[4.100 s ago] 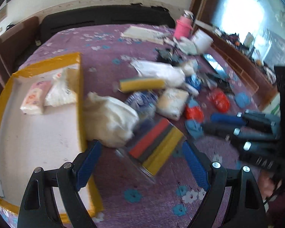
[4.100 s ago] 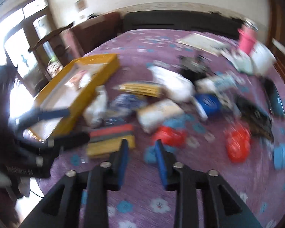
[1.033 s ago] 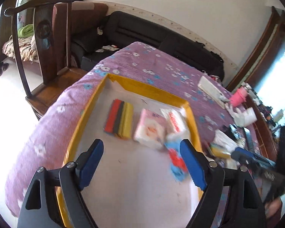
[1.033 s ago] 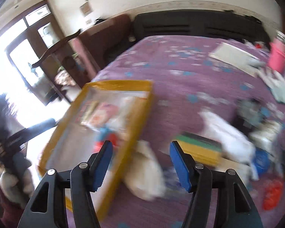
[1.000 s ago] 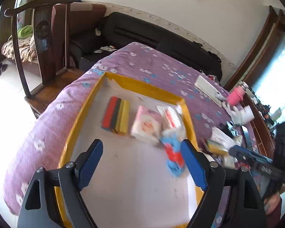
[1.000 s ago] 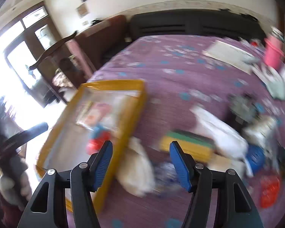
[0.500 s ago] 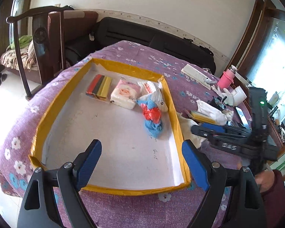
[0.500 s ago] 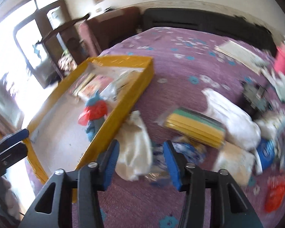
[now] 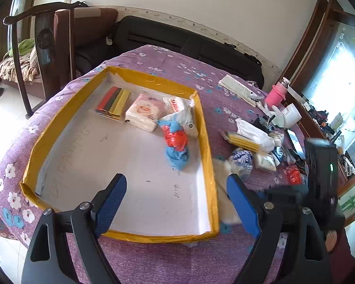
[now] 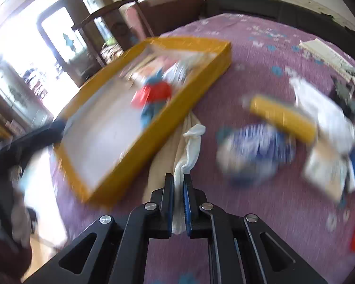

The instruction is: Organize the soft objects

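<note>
A white cloth bundle (image 10: 189, 146), soft and crumpled, is pinched between the closed fingers of the right gripper (image 10: 176, 203); it lies just beside the yellow-rimmed tray (image 10: 189, 99) on the purple flowered bedspread (image 10: 260, 224). Much of the right wrist view is blurred, and the bundle's lower end is hidden by the fingers. The left gripper (image 9: 177, 203) is held with fingers wide apart and empty above the tray's white floor. A dark sofa (image 9: 177, 40) is seen beyond.
</note>
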Action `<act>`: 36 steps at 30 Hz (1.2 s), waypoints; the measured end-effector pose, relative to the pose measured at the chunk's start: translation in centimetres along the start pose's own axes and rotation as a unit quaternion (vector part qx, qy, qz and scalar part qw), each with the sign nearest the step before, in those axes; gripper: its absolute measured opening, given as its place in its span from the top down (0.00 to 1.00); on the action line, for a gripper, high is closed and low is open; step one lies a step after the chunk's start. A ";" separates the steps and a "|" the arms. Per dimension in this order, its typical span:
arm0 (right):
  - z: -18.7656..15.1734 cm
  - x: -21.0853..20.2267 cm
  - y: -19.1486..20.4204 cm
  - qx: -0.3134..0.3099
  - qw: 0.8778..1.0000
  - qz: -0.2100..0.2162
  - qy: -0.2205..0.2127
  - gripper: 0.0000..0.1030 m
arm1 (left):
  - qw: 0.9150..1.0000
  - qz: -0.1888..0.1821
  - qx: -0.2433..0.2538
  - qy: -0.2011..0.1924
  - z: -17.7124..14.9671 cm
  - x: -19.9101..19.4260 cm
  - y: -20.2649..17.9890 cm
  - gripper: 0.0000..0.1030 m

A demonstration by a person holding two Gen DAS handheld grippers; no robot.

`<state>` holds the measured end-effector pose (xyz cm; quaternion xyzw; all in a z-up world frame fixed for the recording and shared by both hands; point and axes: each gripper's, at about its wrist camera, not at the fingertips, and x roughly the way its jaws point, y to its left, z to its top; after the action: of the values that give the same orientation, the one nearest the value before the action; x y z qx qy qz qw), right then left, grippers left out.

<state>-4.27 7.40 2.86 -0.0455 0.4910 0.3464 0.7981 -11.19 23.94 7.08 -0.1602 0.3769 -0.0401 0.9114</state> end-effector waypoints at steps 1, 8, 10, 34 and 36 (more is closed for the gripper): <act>-1.0 -0.2 0.1 -0.002 1.000 -0.001 0.006 0.91 | 1.000 -0.004 0.004 0.000 0.0 -0.1 -0.3 0.17; -7.2 -4.4 -1.8 0.035 0.999 -0.025 -0.004 0.90 | 0.993 -0.067 0.095 0.019 -1.8 0.3 -5.8 0.17; -8.4 -5.4 -3.6 0.078 0.997 -0.007 -0.017 0.82 | 0.988 -0.083 0.125 0.036 -2.8 1.2 -7.9 0.17; -10.8 -14.7 -18.1 0.259 0.944 -0.161 -0.126 0.44 | 0.955 -0.072 0.256 0.128 -7.4 7.8 -16.6 0.92; -9.7 -13.7 -19.0 0.261 0.943 -0.173 -0.117 0.44 | 0.960 -0.074 0.239 0.125 -7.1 7.6 -16.0 0.83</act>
<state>-4.04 -17.88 3.94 0.1207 0.4518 0.0659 0.8814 -9.95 5.49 2.37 0.0407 0.4543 -0.2164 0.8632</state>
